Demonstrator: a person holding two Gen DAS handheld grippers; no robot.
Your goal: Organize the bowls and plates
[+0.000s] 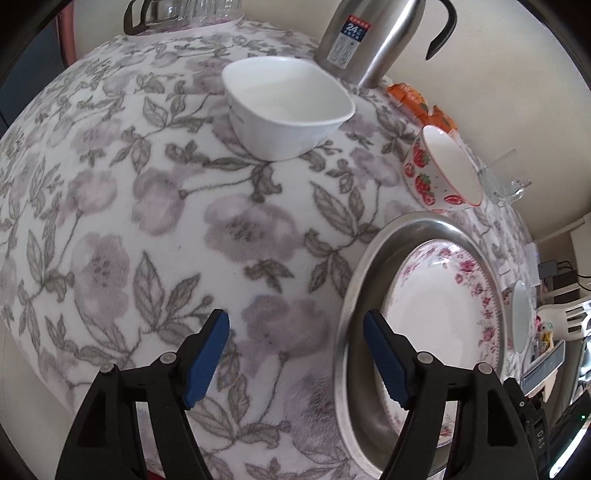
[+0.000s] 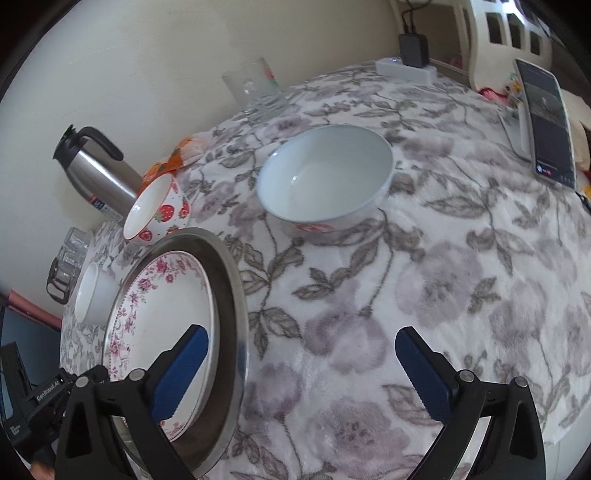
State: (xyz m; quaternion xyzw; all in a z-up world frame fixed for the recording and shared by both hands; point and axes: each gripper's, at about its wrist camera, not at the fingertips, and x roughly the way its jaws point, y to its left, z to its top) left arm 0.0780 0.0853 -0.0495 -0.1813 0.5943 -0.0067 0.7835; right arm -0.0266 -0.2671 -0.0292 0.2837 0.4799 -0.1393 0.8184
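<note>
A pink-flowered plate (image 1: 443, 306) lies inside a steel dish (image 1: 421, 229) on the floral cloth. My left gripper (image 1: 295, 332) is open, straddling the dish's left rim with nothing pressed between its pads. A square white bowl (image 1: 288, 107) stands further back and a strawberry bowl (image 1: 439, 170) sits beyond the dish. In the right wrist view, the flowered plate (image 2: 166, 314) and steel dish (image 2: 231, 280) lie lower left. My right gripper (image 2: 301, 341) is open across the dish's right rim. A large white bowl (image 2: 325, 177) stands ahead, the strawberry bowl (image 2: 155, 210) and the square white bowl (image 2: 92, 295) to the left.
A steel thermos (image 1: 369, 37) and an orange packet (image 1: 413, 96) stand by the wall. Glass cups (image 2: 255, 92) sit at the back, and more glassware (image 1: 184, 11) at the far left. A phone (image 2: 546, 122) stands propped at the right, with a charger block (image 2: 413, 48) behind.
</note>
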